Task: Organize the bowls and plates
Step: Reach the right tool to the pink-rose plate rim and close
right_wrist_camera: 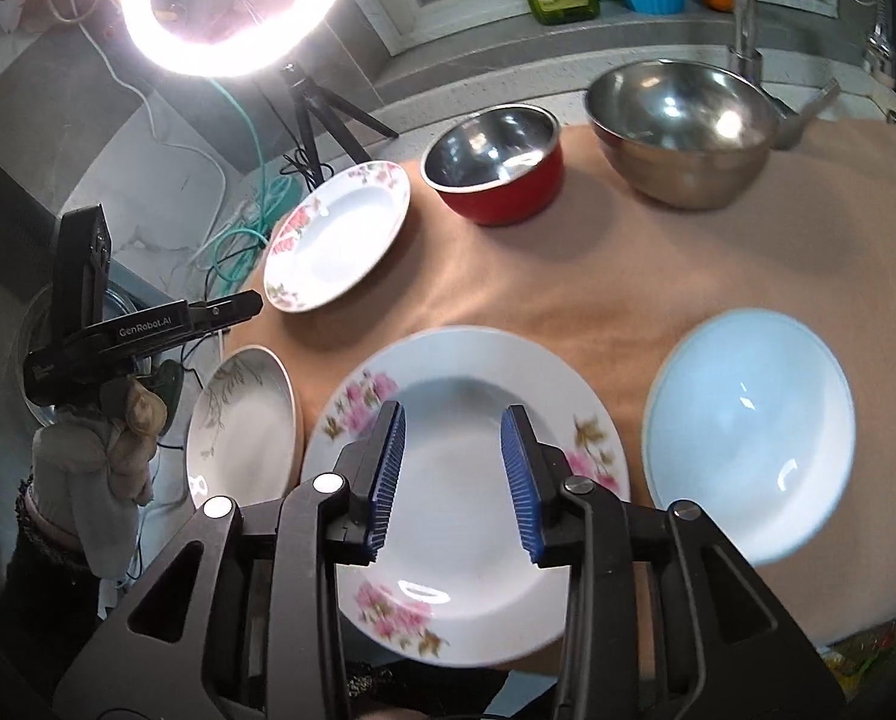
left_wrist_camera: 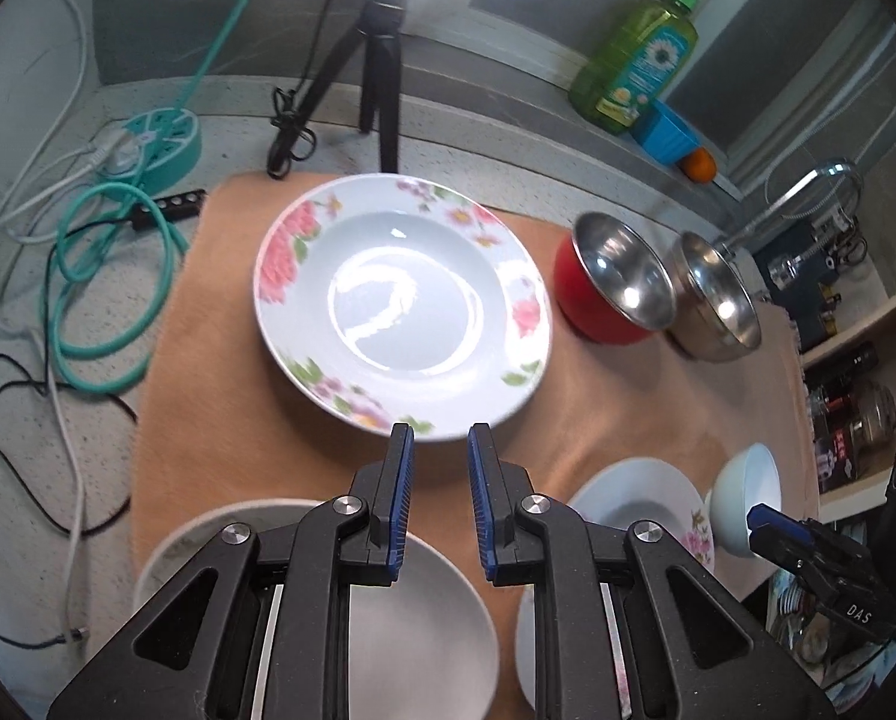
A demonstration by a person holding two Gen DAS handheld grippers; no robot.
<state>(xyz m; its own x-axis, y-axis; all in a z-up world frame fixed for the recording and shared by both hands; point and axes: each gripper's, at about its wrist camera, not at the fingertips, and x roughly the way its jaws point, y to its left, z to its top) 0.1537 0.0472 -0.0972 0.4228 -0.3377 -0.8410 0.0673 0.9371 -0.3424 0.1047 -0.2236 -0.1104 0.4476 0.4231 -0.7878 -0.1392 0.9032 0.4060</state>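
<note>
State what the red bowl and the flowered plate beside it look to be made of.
Red bowl: metal, likely steel; its bare inside mirrors the lamp, and the outside carries a glossy red coat. Flowered plate: glazed ceramic or porcelain by the look, white and shiny with printed pink flowers.

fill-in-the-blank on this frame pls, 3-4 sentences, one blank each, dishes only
1. The metal-lined bowl standing between the far floral plate and the steel bowl is ____ on the outside.
2. The dishes rest on a ____-coloured cloth.
3. The number of plates with pink flowers on the rim, counting the near floral plate, is ____.
4. The pale blue bowl holds ____.

Missing words: red; tan; two; nothing
</note>
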